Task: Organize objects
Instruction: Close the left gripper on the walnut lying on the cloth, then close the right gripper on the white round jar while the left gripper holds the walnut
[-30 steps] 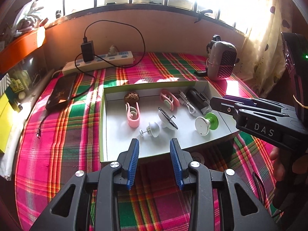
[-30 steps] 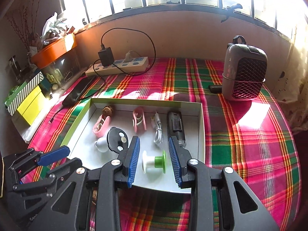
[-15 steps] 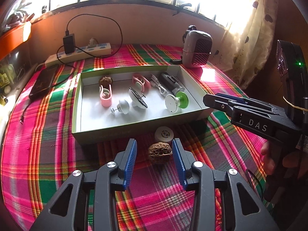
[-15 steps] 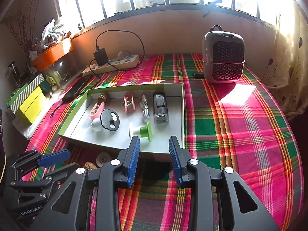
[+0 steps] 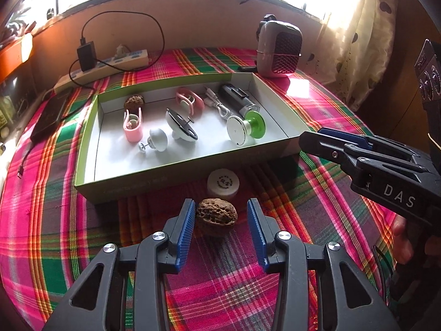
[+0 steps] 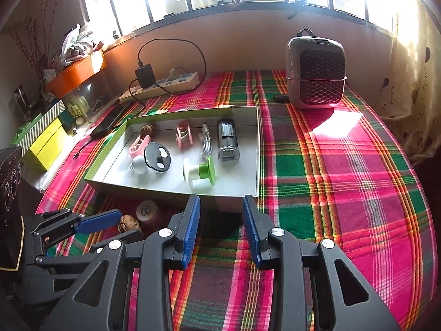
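Walnut [image 5: 216, 216] now between jaws, "DAS" lettering [image 5: 399, 197]

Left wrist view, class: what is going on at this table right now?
A person holds a tool in each hand over a plaid tablecloth. The left tool stands open around a walnut lying on the cloth just outside the shallow box, beside a small white round container; one pad looks close to the shell, the other is clear. The right tool holds nothing, in front of the box. The box already contains another walnut, clips, a cable and small gadgets.
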{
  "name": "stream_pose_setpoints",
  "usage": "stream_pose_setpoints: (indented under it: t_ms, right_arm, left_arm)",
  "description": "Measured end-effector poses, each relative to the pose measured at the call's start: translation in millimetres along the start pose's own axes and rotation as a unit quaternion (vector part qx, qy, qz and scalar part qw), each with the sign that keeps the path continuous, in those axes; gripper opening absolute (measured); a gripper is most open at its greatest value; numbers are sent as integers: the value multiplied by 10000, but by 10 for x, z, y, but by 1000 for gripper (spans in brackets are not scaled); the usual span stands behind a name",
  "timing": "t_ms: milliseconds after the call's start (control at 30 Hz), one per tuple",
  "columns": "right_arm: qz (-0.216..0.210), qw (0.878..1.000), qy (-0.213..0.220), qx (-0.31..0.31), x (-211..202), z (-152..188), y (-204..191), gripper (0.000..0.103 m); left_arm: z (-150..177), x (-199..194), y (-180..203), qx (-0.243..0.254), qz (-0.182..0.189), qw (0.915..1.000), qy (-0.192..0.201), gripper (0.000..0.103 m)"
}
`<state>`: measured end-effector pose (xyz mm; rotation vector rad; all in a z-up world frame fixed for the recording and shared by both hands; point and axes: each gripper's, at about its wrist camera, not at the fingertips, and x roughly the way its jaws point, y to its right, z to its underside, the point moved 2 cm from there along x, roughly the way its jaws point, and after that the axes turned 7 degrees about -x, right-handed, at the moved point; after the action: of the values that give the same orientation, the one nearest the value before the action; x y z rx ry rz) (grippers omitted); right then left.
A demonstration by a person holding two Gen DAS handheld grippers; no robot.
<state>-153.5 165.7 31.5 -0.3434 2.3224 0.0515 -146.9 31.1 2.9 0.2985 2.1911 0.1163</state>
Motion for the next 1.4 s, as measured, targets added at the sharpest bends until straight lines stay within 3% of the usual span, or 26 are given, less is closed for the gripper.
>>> stream_pose_setpoints:
  t_ms: [500,633,800,1400]
  right_arm:
    - [13,9998,-176,-98,97,54,-53,33]
    - [18,9996,-248,-156,130,74,-106,33]
    - [29,9991,-346,-242,173,99,-175,33]
    - [-215,9955,-430,-815,341,85,-724,33]
  left_arm:
    - [27,107,-66,-102,-20,9999,-123,37]
    - [33,95,-97,-112,-48,9999,-99,30]
    - [46,64,-181,-190,-34,9998,-67,30]
    - [111,-64,-691,-570,-286,9979,136,30]
